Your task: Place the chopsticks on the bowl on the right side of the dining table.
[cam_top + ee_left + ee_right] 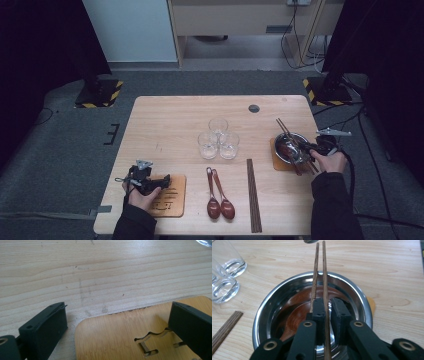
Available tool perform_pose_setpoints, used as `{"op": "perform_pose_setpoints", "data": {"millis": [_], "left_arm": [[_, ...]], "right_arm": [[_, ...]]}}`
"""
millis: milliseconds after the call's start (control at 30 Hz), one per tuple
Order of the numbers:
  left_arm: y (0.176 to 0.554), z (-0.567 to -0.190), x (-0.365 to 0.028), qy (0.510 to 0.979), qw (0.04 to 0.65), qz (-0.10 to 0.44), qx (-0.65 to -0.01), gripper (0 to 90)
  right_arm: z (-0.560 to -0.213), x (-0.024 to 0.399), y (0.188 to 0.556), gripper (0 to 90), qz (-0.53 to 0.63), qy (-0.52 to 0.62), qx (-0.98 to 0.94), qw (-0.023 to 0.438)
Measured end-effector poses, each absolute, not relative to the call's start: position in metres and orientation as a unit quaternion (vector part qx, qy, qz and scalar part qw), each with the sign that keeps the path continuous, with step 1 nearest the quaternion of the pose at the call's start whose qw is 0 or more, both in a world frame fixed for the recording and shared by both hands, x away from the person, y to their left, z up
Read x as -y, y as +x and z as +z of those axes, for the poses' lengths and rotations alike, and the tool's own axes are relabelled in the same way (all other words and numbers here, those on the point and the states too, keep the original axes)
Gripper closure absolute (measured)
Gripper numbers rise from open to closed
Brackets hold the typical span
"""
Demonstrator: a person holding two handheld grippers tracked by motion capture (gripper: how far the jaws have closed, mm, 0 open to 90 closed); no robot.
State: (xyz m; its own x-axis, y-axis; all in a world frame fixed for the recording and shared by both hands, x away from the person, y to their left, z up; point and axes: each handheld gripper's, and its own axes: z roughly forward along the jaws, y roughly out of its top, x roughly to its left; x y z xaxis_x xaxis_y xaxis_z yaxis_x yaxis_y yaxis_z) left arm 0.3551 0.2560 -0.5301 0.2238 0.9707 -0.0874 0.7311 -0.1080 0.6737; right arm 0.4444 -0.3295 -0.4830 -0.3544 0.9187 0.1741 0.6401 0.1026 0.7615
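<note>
A steel bowl stands on a wooden coaster at the table's right, and something reddish-brown lies inside it. Two dark chopsticks rest across the bowl, pointing away from me. My right gripper hovers over the bowl's near rim. In the right gripper view its jaws stand slightly apart and open; one chopstick runs between them and the other lies just outside the left jaw. My left gripper is open at the front left, straddling the edge of a second wooden coaster.
Three clear glasses cluster at mid-table. Two reddish wooden spoons lie side by side near the front edge, with another pair of chopsticks just to their right. Glasses show to the left of the bowl in the right gripper view.
</note>
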Motion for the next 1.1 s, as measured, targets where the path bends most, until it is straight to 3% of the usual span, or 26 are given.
{"op": "perform_pose_setpoints", "data": {"millis": [200, 400, 633, 1100], "left_arm": [[0.355, -0.53, -0.256, 0.719, 0.309, 0.194, -0.592, 1.1], [0.355, -0.53, -0.256, 0.718, 0.309, 0.194, -0.593, 1.1], [0.355, -0.53, -0.256, 0.718, 0.309, 0.194, -0.593, 1.1], [0.355, -0.53, -0.256, 0.718, 0.309, 0.194, -0.593, 1.1]], "right_arm": [[-0.479, 0.331, 0.44, 65.6, 0.407, 0.531, -0.721, 0.183], [-0.483, 0.329, 0.439, 59.5, 0.4, 0.526, -0.727, 0.185], [-0.486, 0.326, 0.438, 61.4, 0.392, 0.518, -0.738, 0.181], [-0.493, 0.328, 0.438, 76.5, 0.383, 0.516, -0.747, 0.173]]}}
